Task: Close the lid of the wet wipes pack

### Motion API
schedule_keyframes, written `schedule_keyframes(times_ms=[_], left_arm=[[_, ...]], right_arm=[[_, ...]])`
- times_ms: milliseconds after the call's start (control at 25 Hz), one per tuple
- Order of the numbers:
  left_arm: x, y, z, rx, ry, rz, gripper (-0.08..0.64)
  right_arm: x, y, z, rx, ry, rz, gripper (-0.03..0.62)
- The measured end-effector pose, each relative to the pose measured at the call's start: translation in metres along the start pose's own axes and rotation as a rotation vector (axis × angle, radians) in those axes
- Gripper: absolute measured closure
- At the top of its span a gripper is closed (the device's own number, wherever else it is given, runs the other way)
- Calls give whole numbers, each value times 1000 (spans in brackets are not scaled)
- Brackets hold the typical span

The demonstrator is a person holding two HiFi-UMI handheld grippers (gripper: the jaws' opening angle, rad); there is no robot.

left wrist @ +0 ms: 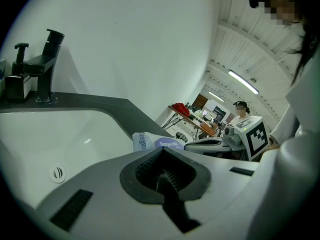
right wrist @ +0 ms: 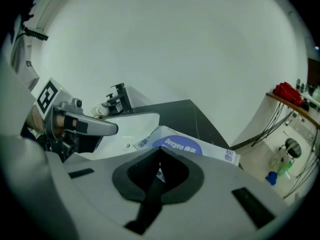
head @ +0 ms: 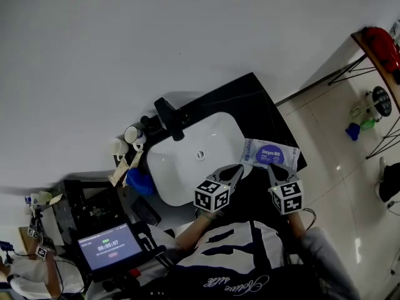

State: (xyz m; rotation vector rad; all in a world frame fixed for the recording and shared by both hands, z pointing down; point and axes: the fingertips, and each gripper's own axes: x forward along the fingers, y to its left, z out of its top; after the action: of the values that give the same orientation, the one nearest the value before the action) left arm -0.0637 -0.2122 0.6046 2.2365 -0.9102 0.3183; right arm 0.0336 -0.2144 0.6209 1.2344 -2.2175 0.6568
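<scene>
Wet wipes pack [head: 253,150] lies on the desk [head: 250,99], lid [head: 274,156] apparently flat; we judge closing essentially complete, with left claw [head: 239,169] and right claw [head: 274,167] clenched empty nearby.

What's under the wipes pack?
The pack lies on the dark counter, right of the sink. Its near edge is covered by the right gripper, so what's beneath there can't be seen.
</scene>
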Motion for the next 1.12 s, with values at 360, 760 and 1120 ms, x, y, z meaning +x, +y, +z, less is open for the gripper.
schedule_keyframes(times_ms=[360, 760, 1120], left_arm=[[-22, -21, -18, 15, 5, -102, 560], [-25, -65, -31, 20, -2, -190, 558], [-43, -105, -44, 35, -74, -133, 558]], right_arm=[[-47, 20, -9, 243, -138, -78, 594], [-99, 29, -30, 306, -181, -125, 594], [-141, 38, -35, 302, -277, -51, 594]])
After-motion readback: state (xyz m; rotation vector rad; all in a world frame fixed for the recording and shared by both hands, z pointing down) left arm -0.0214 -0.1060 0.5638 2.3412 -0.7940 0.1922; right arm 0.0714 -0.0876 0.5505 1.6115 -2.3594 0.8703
